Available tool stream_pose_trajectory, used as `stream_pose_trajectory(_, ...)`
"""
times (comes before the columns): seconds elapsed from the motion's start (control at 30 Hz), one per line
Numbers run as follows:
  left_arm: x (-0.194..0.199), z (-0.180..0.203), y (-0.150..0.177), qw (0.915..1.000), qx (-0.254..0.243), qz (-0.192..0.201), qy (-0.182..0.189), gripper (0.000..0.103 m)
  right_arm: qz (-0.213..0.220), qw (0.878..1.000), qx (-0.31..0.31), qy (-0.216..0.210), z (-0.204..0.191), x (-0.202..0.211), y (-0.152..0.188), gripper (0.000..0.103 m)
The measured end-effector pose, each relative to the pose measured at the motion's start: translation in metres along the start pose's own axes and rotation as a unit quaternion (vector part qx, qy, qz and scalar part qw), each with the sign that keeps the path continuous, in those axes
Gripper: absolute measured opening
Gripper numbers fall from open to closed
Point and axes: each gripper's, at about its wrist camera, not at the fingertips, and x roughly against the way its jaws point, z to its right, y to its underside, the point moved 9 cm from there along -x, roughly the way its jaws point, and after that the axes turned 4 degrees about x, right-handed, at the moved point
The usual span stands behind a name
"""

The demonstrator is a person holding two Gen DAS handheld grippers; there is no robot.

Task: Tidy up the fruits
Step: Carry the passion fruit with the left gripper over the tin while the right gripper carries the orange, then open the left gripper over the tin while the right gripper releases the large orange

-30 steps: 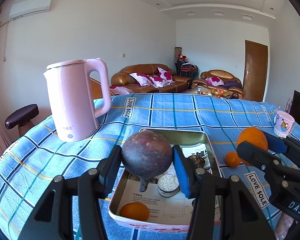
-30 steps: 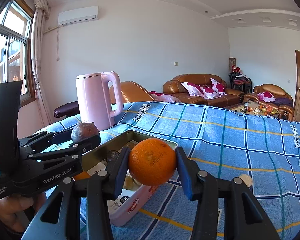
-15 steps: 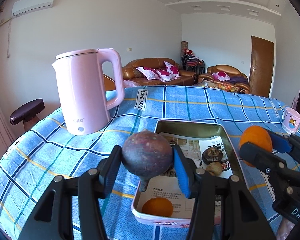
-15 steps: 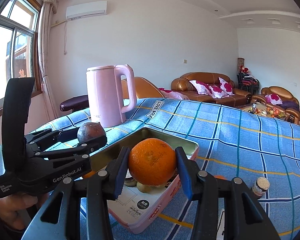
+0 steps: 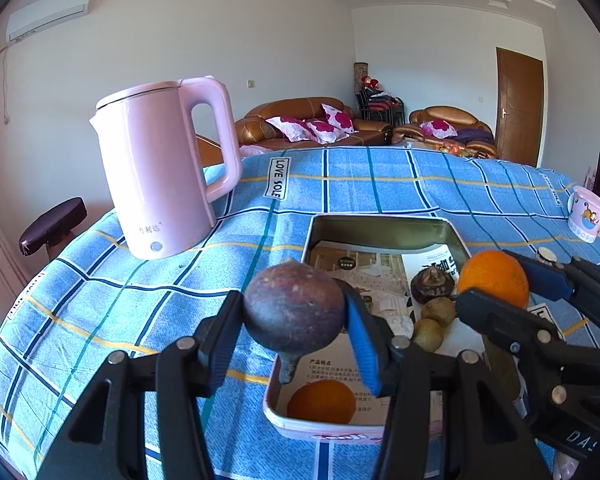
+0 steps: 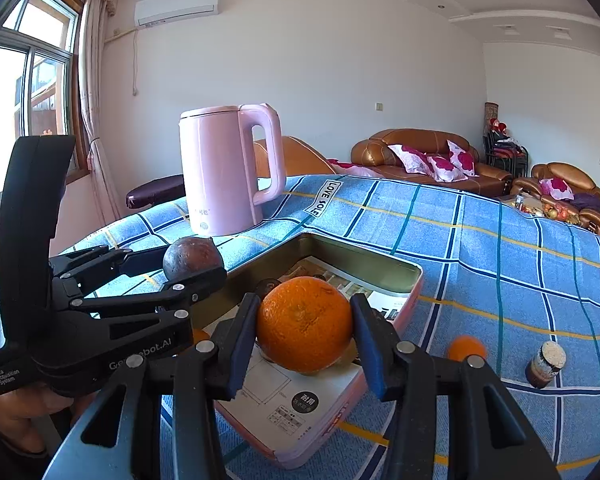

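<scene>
A table covered in a blue checked cloth [image 5: 380, 184] with yellow and dark lines fills both wrist views, in a bright living room with brown leather sofas far behind. On the cloth sits a shallow rectangular metal tin with a pink outer wall [image 5: 384, 228], lined with printed paper.

The left gripper [image 5: 294, 312], black with blue pads, is closed on a round, dark purple-brown fruit with a short stem pointing down [image 5: 294, 306]; both pads press its sides. The fruit hangs above the tin's near left edge, clear of the cloth.

The right gripper [image 6: 304, 326] is likewise closed on a round orange with dimpled skin [image 6: 303, 323], gripped on both sides. It is held above the near part of the tin, not resting on anything.

Inside the tin lie a smaller orange fruit [image 5: 322, 400] at the near end, a dark brown mangosteen-like fruit with a leafy cap [image 5: 434, 282], and two small brownish-green fruits [image 5: 428, 334] beside it.

A tall pink electric kettle with a loop handle [image 5: 160, 168] stands upright on the cloth, left of the tin and apart from it. To the right of the tin, on the cloth, are a small orange fruit [image 6: 466, 348] and a small dark jar with a pale lid [image 6: 546, 364]. A pink cartoon-printed mug [image 5: 586, 214] stands near the far right edge
</scene>
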Motion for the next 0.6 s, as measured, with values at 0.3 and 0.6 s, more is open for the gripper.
stream_pose_trajectory(0.3, 0.0, 0.012, 0.004, 0.9995, -0.03, -0.004, -0.003, 0.053, -0.019, 1.0, -0.01, -0.01, 0.003, -0.008, 0.003, 0.049)
stream_pose_trajectory(0.6, -0.004, 0.015, 0.01, 0.9991, -0.039, -0.015, -0.003, 0.056, -0.057, 0.998, -0.026, -0.025, 0.007, -0.02, 0.012, 0.05)
